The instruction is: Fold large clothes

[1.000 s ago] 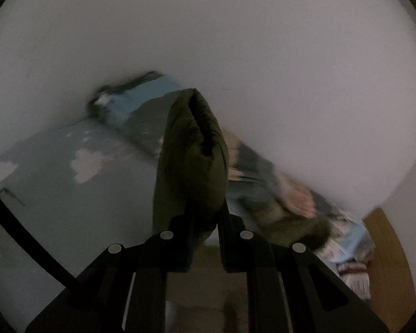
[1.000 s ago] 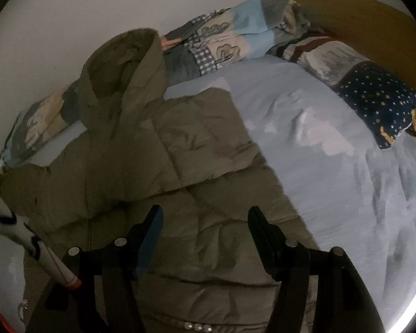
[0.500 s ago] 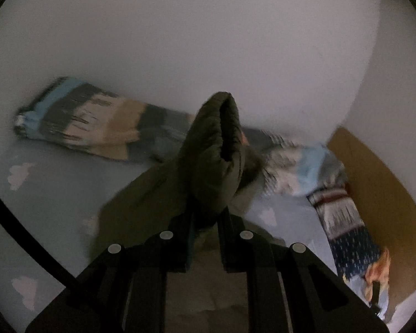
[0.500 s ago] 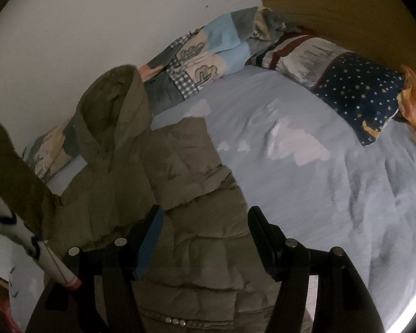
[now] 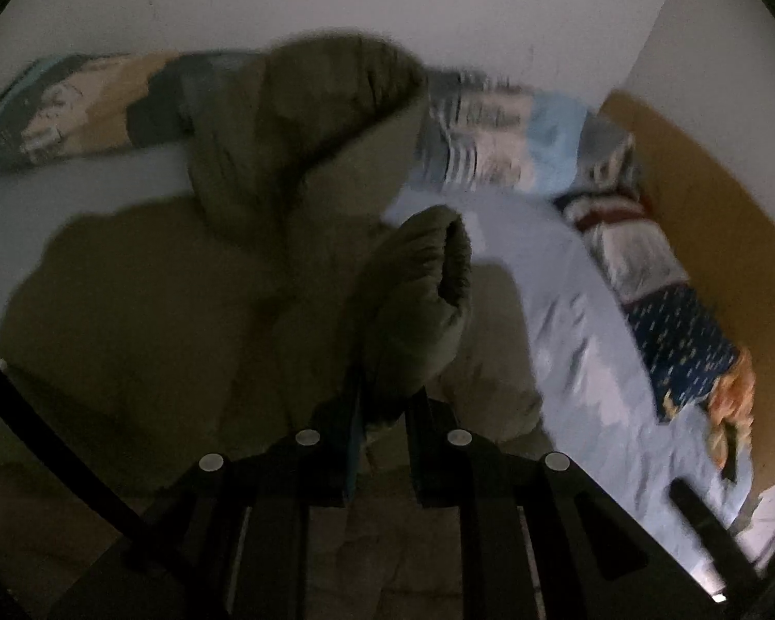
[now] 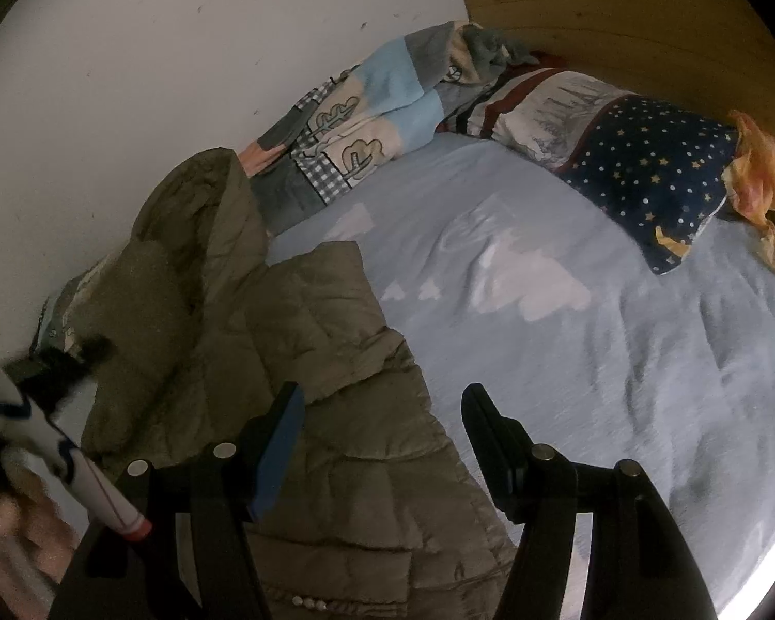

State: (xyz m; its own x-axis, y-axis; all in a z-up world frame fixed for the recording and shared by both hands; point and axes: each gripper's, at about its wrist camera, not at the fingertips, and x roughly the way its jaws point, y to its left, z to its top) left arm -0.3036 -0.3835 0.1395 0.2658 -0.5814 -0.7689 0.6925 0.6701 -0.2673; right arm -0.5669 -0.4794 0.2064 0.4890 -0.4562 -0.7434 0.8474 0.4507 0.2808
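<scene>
1. An olive puffer coat [image 6: 294, 361] lies on the light-blue bed sheet [image 6: 568, 361], on the side of the bed nearest the white wall [image 6: 181, 51]. Its long axis runs from the hem nearest the right gripper up to the hood [image 6: 196, 217], which stands propped toward the wall.
2. The left gripper [image 5: 385, 444] is clamped tight on the coat's sleeve [image 5: 413, 310]. The sleeve rises out of the jaws, and its cuff opening [image 5: 457, 263] faces up and toward the pillow end of the bed.
3. The right gripper [image 6: 380, 444] hovers over the coat's lower edge with its jaws spread wide and nothing between them.
4. The left wrist view is blurred, but it alone shows the pinched sleeve and the coat's body [image 5: 181, 310] spread flat beneath it, with the hood [image 5: 305, 119] puffed up beyond.
5. The right wrist view is sharper. It shows the quilted seams, a short row of pearly beads [image 6: 310, 603] near the hem, the star-print pillow [image 6: 656, 175], an orange cloth [image 6: 764, 170] by the wooden headboard [image 6: 620, 5], and a patchwork blanket [image 6: 377, 108] bunched along the wall.
6. A person's white patterned sleeve [image 6: 51, 439] shows at the lower left of the right wrist view.
</scene>
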